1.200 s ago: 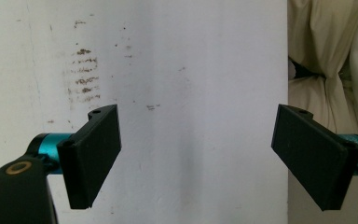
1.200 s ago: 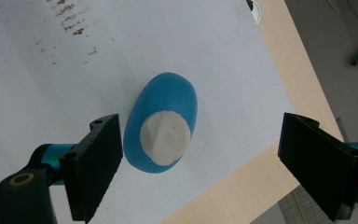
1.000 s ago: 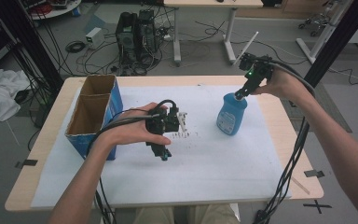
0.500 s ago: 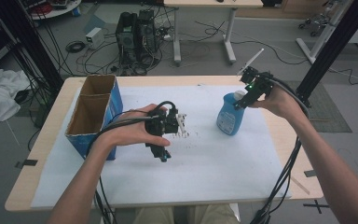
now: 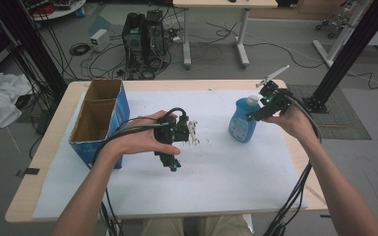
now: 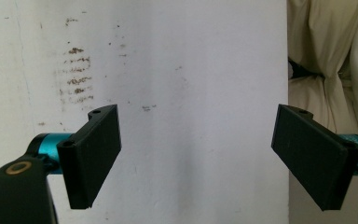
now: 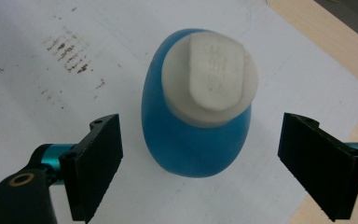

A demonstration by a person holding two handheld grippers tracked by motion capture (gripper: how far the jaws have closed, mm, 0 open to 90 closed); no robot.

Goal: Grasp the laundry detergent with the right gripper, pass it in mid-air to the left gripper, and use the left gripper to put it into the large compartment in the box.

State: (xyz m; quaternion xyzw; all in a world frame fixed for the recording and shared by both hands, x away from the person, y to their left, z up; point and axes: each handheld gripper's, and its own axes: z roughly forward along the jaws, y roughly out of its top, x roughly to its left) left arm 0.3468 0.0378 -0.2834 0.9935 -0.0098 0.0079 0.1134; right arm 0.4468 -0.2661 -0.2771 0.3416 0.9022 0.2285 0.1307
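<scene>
A blue bottle (image 5: 242,123) with a white flip cap stands upright on the white sheet (image 5: 226,172), right of the table's middle. My right gripper (image 5: 257,114) hovers just above and to the right of it, open. In the right gripper view the bottle (image 7: 193,149) sits between and beyond the wide-apart jaws of that gripper (image 7: 200,126), with the cap (image 7: 212,84) facing the camera. My left gripper (image 5: 172,164) is held over the sheet's middle and points down at the bare, stained paper. It is open and holds nothing (image 6: 196,112).
An open cardboard box (image 5: 101,115) with blue sides stands at the table's left end. Brown smudges (image 6: 74,79) mark the sheet near the middle. Beyond the table's far edge lie cables, a computer case and another table's legs. The person's lap (image 6: 331,60) borders the near edge.
The right hand and its gripper have come slightly lower and nearer beside the bottle's top. The bottle and the left gripper have stayed where they were.
</scene>
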